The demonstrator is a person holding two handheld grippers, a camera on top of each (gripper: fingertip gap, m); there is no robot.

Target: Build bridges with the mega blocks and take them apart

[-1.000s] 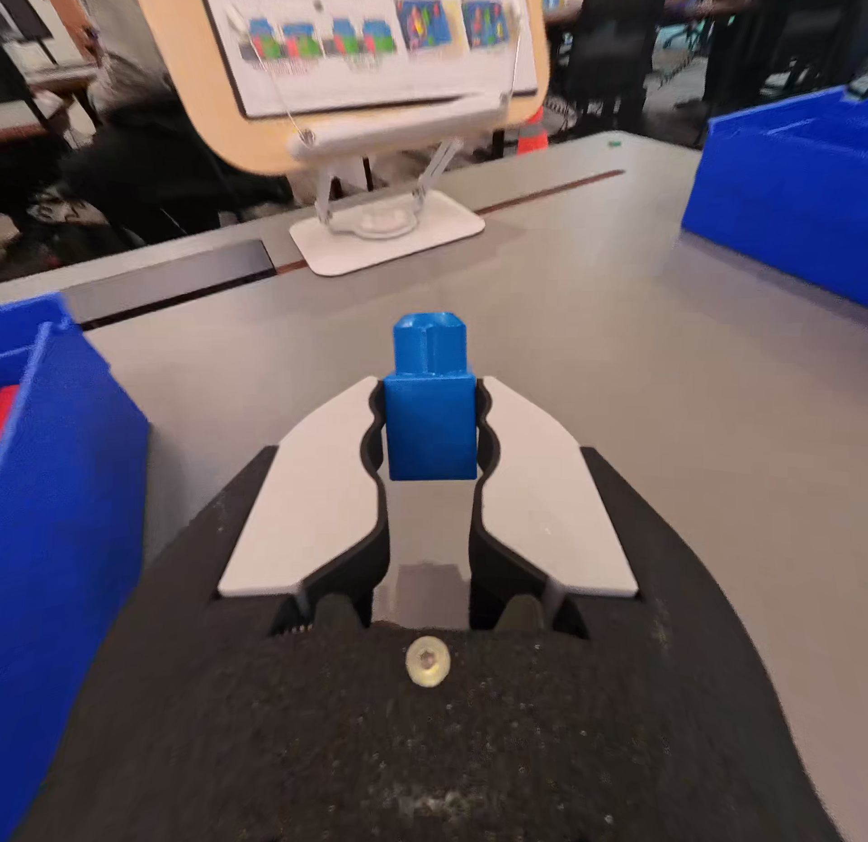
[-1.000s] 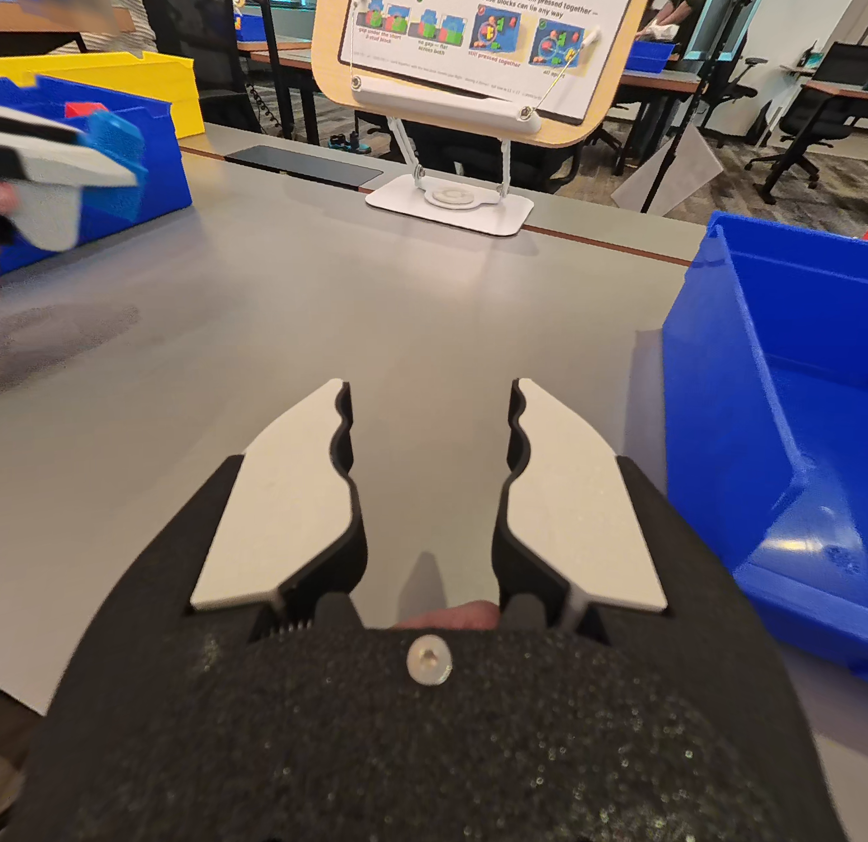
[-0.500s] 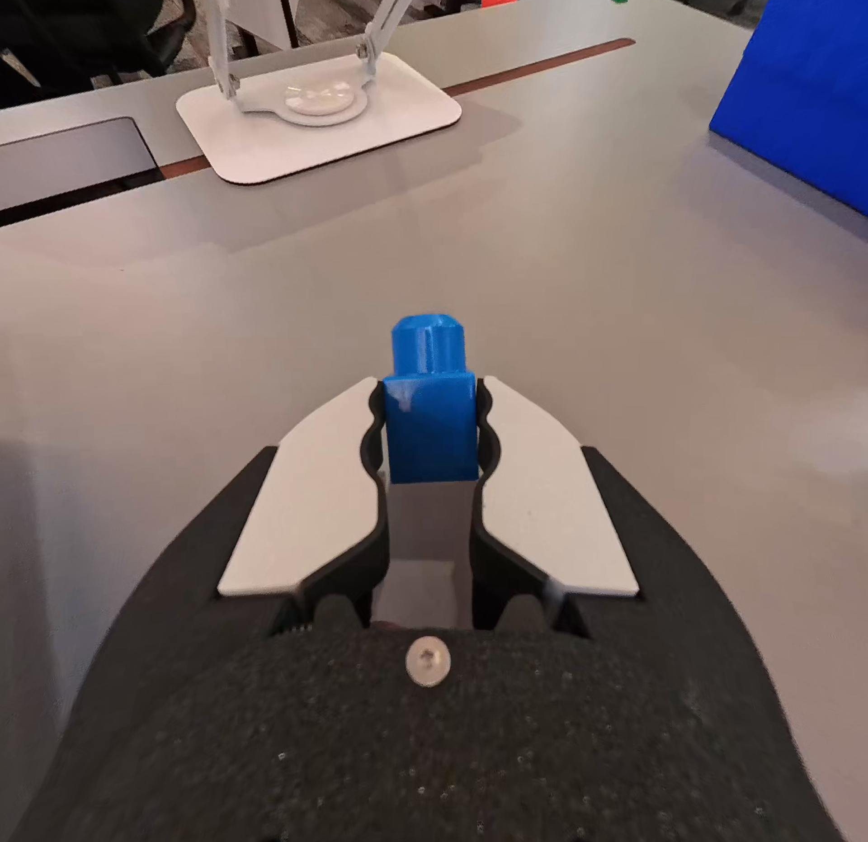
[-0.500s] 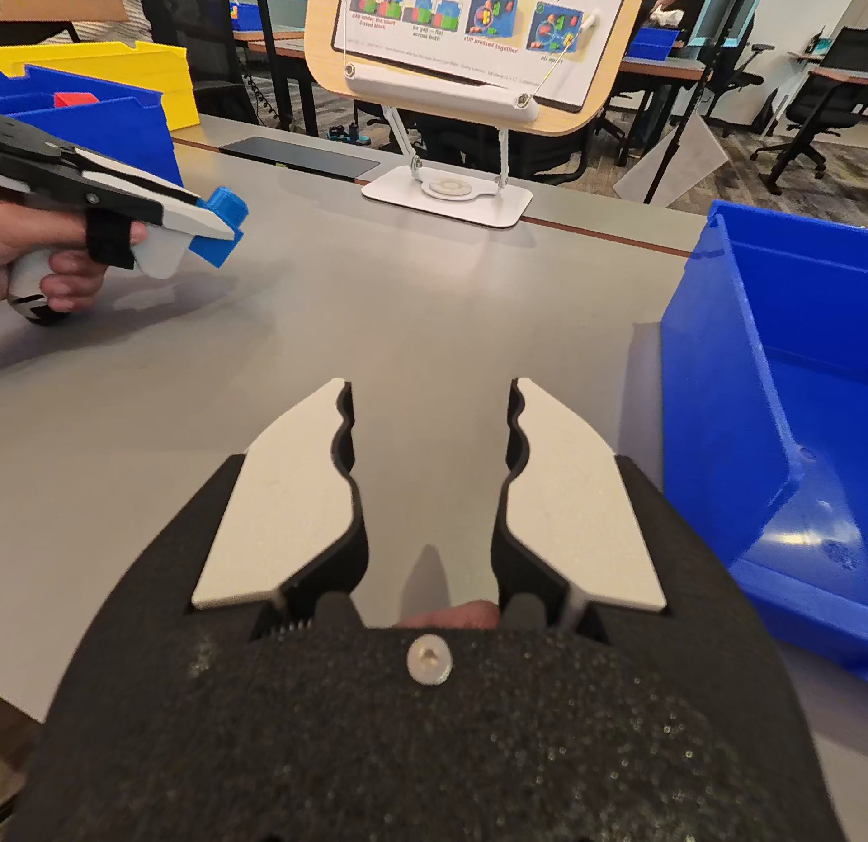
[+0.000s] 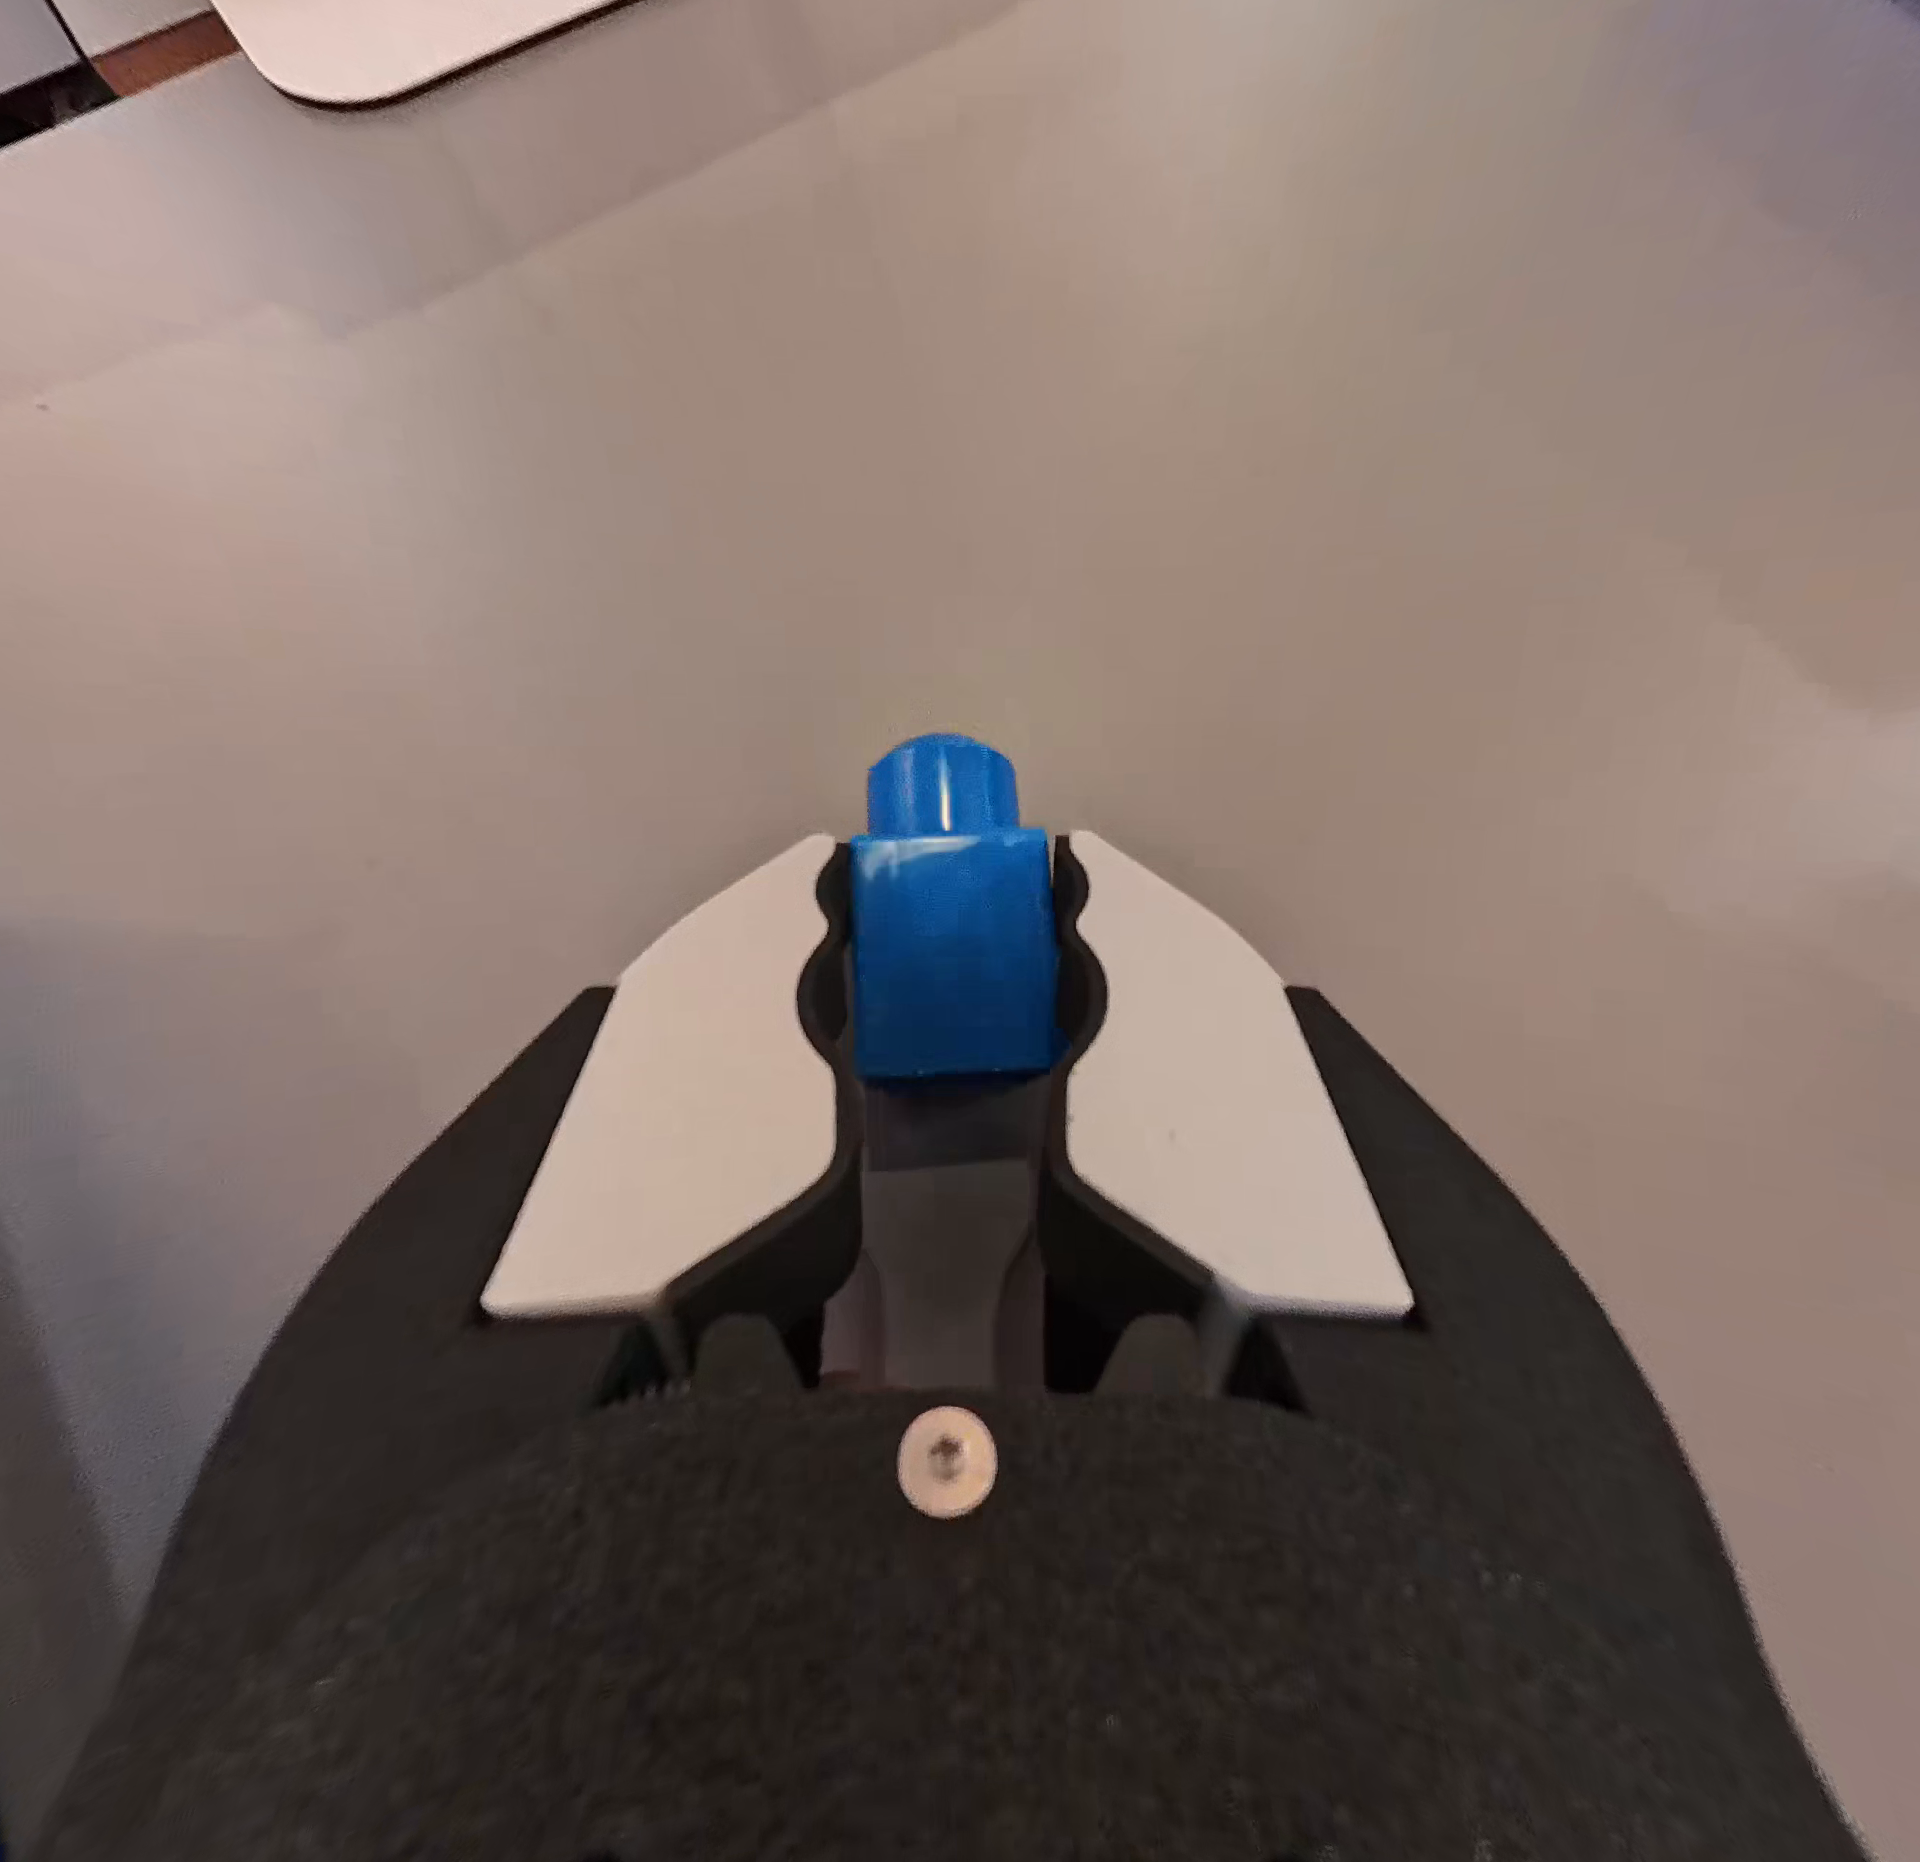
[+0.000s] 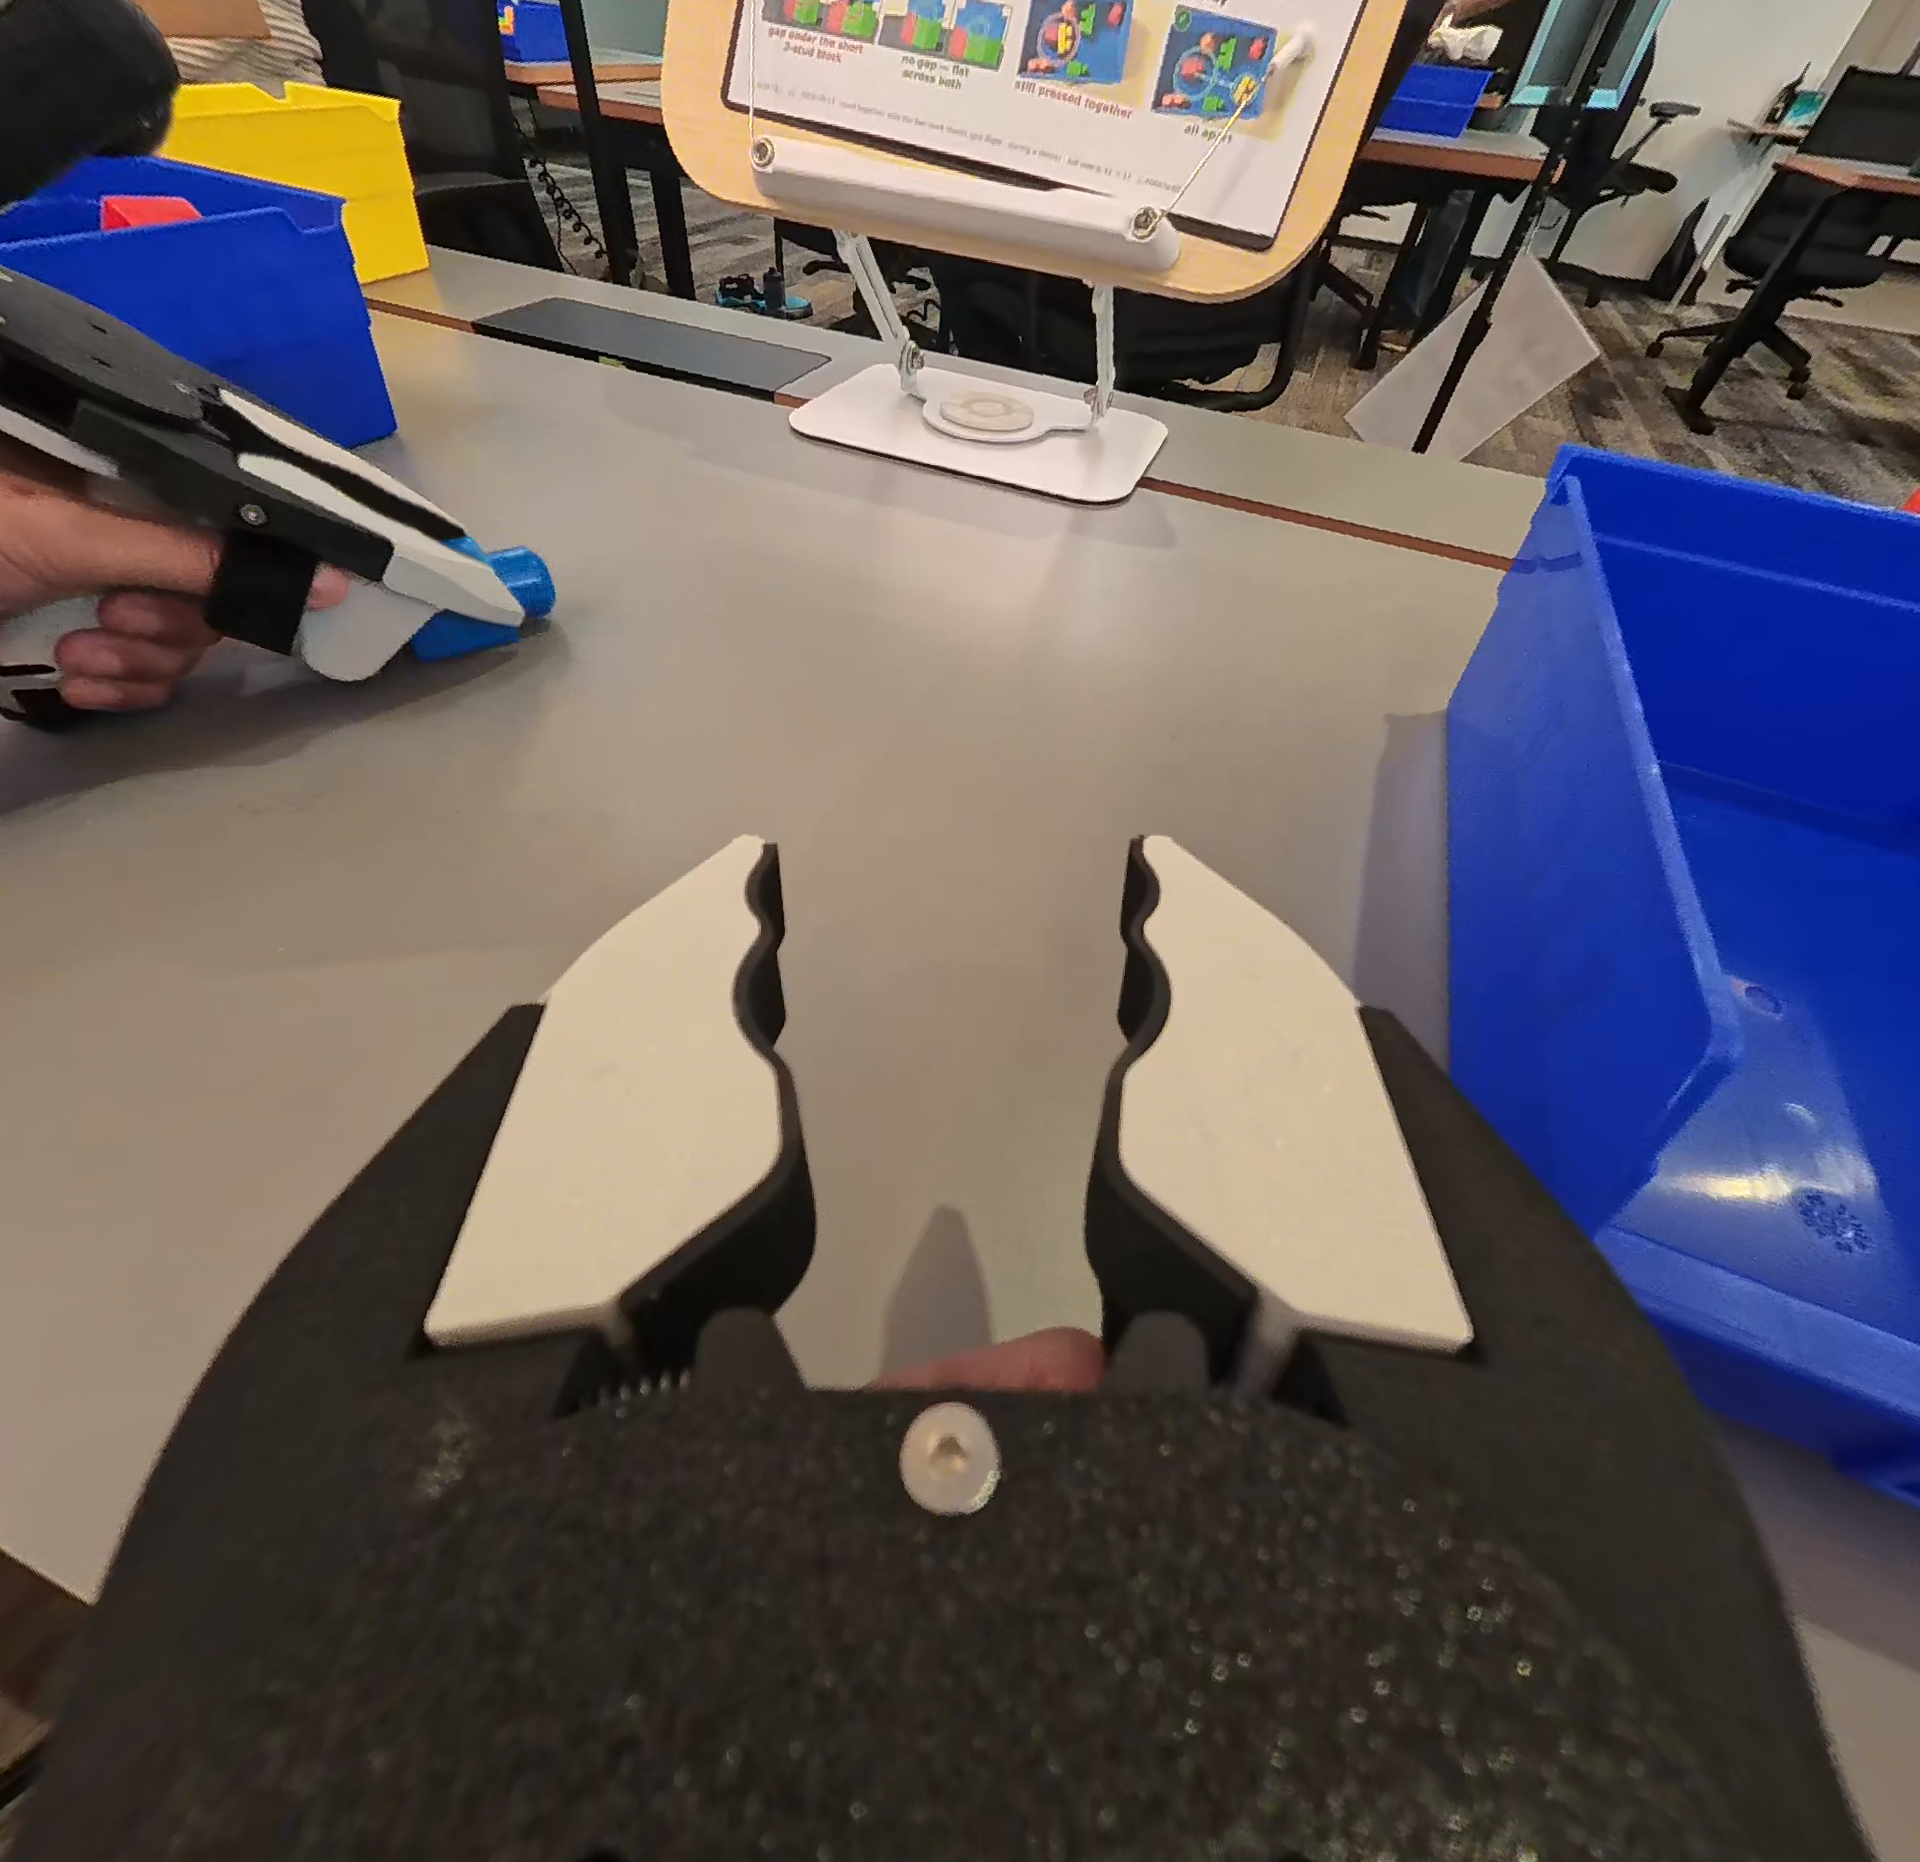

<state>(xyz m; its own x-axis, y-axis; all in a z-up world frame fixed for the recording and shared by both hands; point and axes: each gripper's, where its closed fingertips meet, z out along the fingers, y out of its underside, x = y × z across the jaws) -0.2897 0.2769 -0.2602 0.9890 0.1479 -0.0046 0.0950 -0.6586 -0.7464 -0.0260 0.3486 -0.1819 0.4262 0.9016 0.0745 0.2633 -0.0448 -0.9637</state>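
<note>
My left gripper (image 5: 948, 856) is shut on a blue one-stud block (image 5: 951, 955), stud pointing forward, tilted down close to the grey table (image 5: 1039, 410). In the right wrist view the same left gripper (image 6: 488, 591) holds the blue block (image 6: 499, 591) low at the table's left side, at or just above the surface. My right gripper (image 6: 951, 856) is open and empty, held over the near middle of the table (image 6: 935, 669).
A blue bin (image 6: 1714, 877) stands at the right. Another blue bin (image 6: 239, 285) with a red block (image 6: 145, 214) stands at the far left, a yellow bin (image 6: 312, 150) behind it. A white stand (image 6: 987, 430) with an instruction board (image 6: 1018, 67) stands at the far edge. The gap from one gripper's tips to the other's is roughly 30 cm.
My left gripper has carried the blue block from near the left bin rightward and down to the table surface. My right gripper has stayed open and nearly still.
</note>
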